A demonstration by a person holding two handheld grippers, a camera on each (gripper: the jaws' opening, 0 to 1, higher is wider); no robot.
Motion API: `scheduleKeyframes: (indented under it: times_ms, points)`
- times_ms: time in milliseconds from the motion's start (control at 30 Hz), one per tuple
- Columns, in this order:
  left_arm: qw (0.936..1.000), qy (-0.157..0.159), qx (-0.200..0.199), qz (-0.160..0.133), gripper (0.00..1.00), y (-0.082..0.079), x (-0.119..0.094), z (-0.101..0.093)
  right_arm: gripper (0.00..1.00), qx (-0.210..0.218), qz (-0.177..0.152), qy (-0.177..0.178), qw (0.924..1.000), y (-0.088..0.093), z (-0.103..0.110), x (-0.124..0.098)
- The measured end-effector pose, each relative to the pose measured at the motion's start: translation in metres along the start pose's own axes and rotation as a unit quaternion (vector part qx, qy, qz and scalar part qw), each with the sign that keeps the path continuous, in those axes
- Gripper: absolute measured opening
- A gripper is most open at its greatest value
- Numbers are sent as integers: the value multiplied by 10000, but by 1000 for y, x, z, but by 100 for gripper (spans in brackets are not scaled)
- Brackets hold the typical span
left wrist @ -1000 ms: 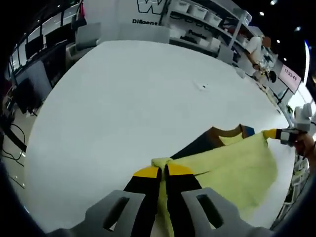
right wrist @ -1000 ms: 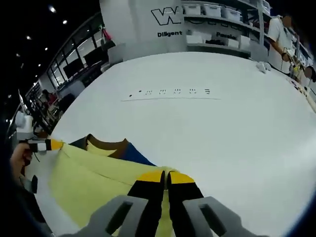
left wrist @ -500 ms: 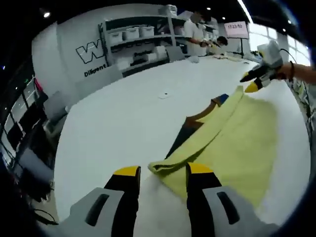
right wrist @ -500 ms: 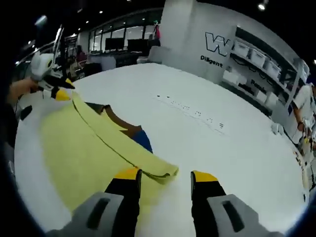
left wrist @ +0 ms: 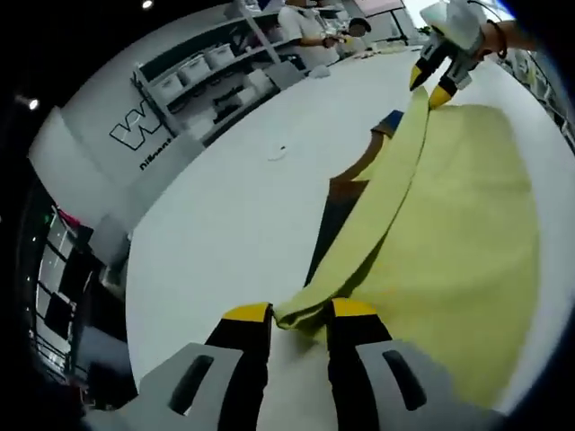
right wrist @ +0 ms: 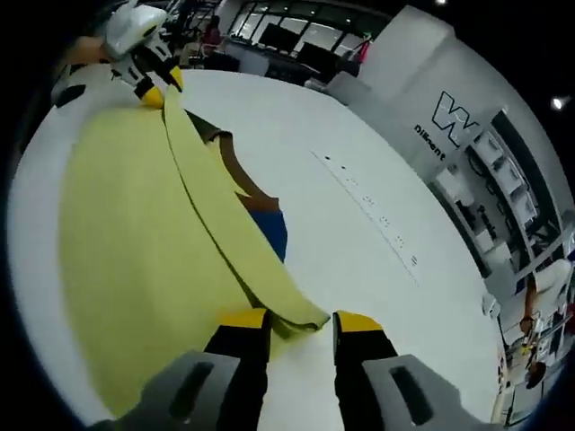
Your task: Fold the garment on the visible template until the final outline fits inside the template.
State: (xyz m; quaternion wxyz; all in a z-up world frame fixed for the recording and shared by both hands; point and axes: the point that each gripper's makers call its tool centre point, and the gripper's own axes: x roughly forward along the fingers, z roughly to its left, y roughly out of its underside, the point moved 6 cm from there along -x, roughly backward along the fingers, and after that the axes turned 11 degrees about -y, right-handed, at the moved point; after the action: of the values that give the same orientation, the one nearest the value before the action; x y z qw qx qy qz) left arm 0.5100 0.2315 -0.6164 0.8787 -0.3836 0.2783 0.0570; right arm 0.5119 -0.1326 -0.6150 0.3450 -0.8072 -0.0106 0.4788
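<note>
A yellow garment [left wrist: 449, 224] lies spread on a wide white desk [left wrist: 225, 206], its folded edge running as a raised band between the two grippers. In the left gripper view, the left gripper [left wrist: 299, 316] has its jaws apart, with one end of that folded band lying between the yellow tips. In the right gripper view, the right gripper [right wrist: 301, 321] likewise has its jaws apart around the other end of the band. A brown collar [right wrist: 235, 171] and a blue patch [right wrist: 272, 229] peek out beside the fold. Beyond the desk's far edge, shelves [left wrist: 211, 76] hold white bins [left wrist: 193, 65]; their contents cannot be made out.
</note>
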Motion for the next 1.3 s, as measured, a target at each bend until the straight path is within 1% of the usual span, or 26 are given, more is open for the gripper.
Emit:
scheduleKeyframes:
  times_ms: [100, 133, 167, 200, 267, 300, 333, 367, 400, 433, 467, 500, 533, 567, 600, 633, 667, 733, 833, 900, 1000, 1033, 1067, 1100, 1167, 1300]
  points:
    - [9990, -159, -408, 46, 11, -2, 8, 4, 13, 337, -109, 146, 9993, -3, -7, 6]
    - [9981, -78, -603, 103, 6, -2, 10, 3, 4, 480, -158, 201, 9985, -4, -10, 7]
    - [9958, -47, -894, 166, 5, -2, 12, 2, 0, 529, -180, 202, 9982, -4, -11, 8]
    - [9898, -28, -1401, 247, 4, -2, 14, 1, 0, 1030, -311, 41, 9942, -6, -10, 12]
    - [9835, 81, -1770, 353, 4, -2, 16, -2, 0, 1147, -200, 83, 9932, -3, -13, 14]
    - [9793, -40, -1968, 477, 4, 0, 17, 0, 0, 1224, -172, 96, 9923, -1, -14, 16]
    - [9759, -42, -2118, 518, 4, 0, 17, 0, 0, 1381, -202, 119, 9901, -1, -15, 17]
    - [9673, -37, -2480, 530, 4, -2, 17, -1, 0, 1592, -191, 121, 9870, 1, -15, 19]
    - [9608, -70, -2699, 627, 4, -1, 17, -1, 2, 1791, -186, 129, 9836, 3, -15, 20]
    - [9583, -99, -2781, 655, 4, 0, 17, 0, 3, 1947, -212, 157, 9805, 4, -16, 21]
    - [9490, -121, -3065, 730, 5, 0, 18, 0, 4, 2225, -260, 242, 9743, 6, -18, 21]
    - [9453, -167, -3162, 777, 5, 1, 18, 0, 6, 2521, -322, 306, 9667, 7, -18, 21]
    - [9426, -205, -3232, 814, 6, 2, 18, 0, 6, 2620, -373, 325, 9638, 7, -19, 20]
    - [9328, -179, -3490, 879, 7, 1, 18, 1, 7, 3182, -605, 291, 9456, 7, -23, 21]
    - [9250, -190, -3686, 905, 7, 1, 17, 2, 9, 3471, -653, 289, 9351, 8, -24, 20]
    - [9224, -209, -3753, 891, 8, 0, 17, 3, 10, 3614, -715, 294, 9292, 8, -25, 20]
    - [9249, -191, -3705, 827, 8, -1, 17, 5, 10, 3695, -803, 330, 9252, 10, -27, 19]
    - [9220, -311, -3773, 807, 11, -1, 17, 9, 10, 3692, -757, 335, 9257, 12, -27, 17]
    - [9189, -206, -3850, 836, 14, -1, 17, 8, 11, 3836, -785, 298, 9197, 13, -22, 15]
    - [9212, -193, -3797, 823, 15, -2, 15, 7, 14, 3903, -773, 270, 9171, 13, -19, 13]
    - [9215, -121, -3801, 790, 20, -5, 10, 7, 22, 4169, -937, 184, 9039, 10, -14, 9]
    - [9212, -67, -3821, 737, 23, -8, 6, 8, 26, 4315, -1094, 163, 8953, 6, -12, 6]
    - [9205, -75, -3843, 699, 26, -10, 2, 10, 30, 4278, -1158, 135, 8963, 4, -11, 3]
    - [9207, -69, -3849, 647, 29, -12, 0, 12, 36, 4304, -1189, 139, 8946, 3, -8, -1]
    - [9213, 0, -3859, 476, 32, -18, -7, 15, 43, 4289, -1294, 111, 8940, 0, -5, -5]
    - [9234, 91, -3819, 373, 40, -24, -22, 15, 48, 4371, -1450, -50, 8876, -4, 7, -16]
